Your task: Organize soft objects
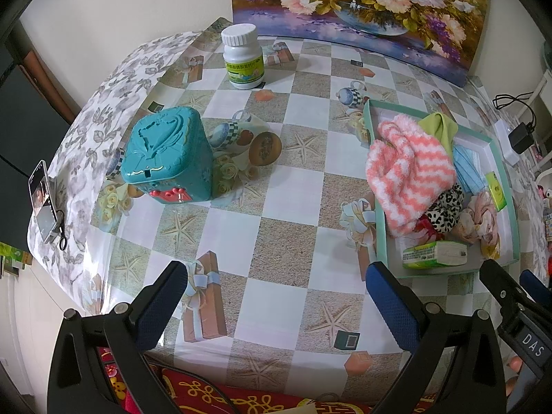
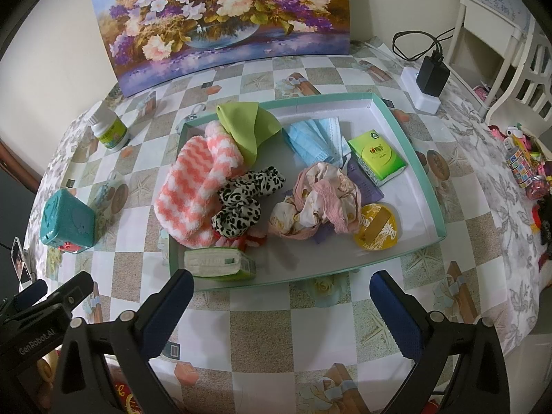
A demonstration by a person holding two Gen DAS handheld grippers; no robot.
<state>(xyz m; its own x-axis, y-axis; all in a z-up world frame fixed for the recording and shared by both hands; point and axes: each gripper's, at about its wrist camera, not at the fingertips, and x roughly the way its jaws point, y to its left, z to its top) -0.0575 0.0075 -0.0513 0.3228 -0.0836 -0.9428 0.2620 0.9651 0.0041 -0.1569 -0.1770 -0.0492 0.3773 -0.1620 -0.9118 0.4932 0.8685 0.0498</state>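
Note:
A shallow teal-rimmed tray (image 2: 410, 138) (image 1: 371, 127) holds soft things: pink-and-white fuzzy socks (image 2: 193, 179) (image 1: 410, 169), a green cloth (image 2: 248, 124) (image 1: 440, 127), blue face masks (image 2: 315, 139) (image 1: 465, 169), a leopard-print scrunchie (image 2: 241, 203) (image 1: 445, 208), a crumpled pink floral cloth (image 2: 321, 200) (image 1: 477, 215), two green tissue packs (image 2: 377, 157) (image 2: 217, 264) (image 1: 434, 253) and a yellow round packet (image 2: 376, 226). My right gripper (image 2: 281, 308) stands open just in front of the tray. My left gripper (image 1: 276, 302) is open over the table, left of the tray.
A teal toy box (image 1: 169, 153) (image 2: 67, 222) and a white pill bottle (image 1: 243, 57) (image 2: 108, 127) stand on the checkered tablecloth. A flower painting (image 2: 220, 17) leans at the back. A charger on a power strip (image 2: 429, 79) sits right; a phone (image 1: 43, 201) lies at the left edge.

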